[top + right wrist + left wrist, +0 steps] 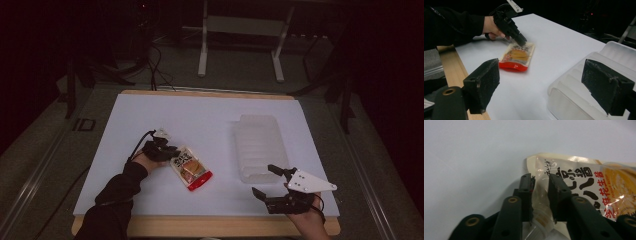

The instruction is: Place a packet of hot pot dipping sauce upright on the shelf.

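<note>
A snack packet [190, 171] with a red bottom edge and a yellow food picture lies flat on the white table top [200, 125], left of centre. My left gripper [169, 155] is shut on the packet's top edge; in the left gripper view both black fingers [525, 185] pinch the clear seal of the packet [584, 180]. From the right gripper view the packet [517, 56] lies beyond, with the left gripper [522, 41] clamped on its far end. My right gripper [263, 180] stands open near the front right, beside a clear plastic tray [260, 146], holding nothing.
The clear ribbed tray [584, 82] lies upside down right of centre. A wooden table edge [210, 226] runs along the front. Dark floor, cables and a white stand's legs [240, 55] lie beyond the table.
</note>
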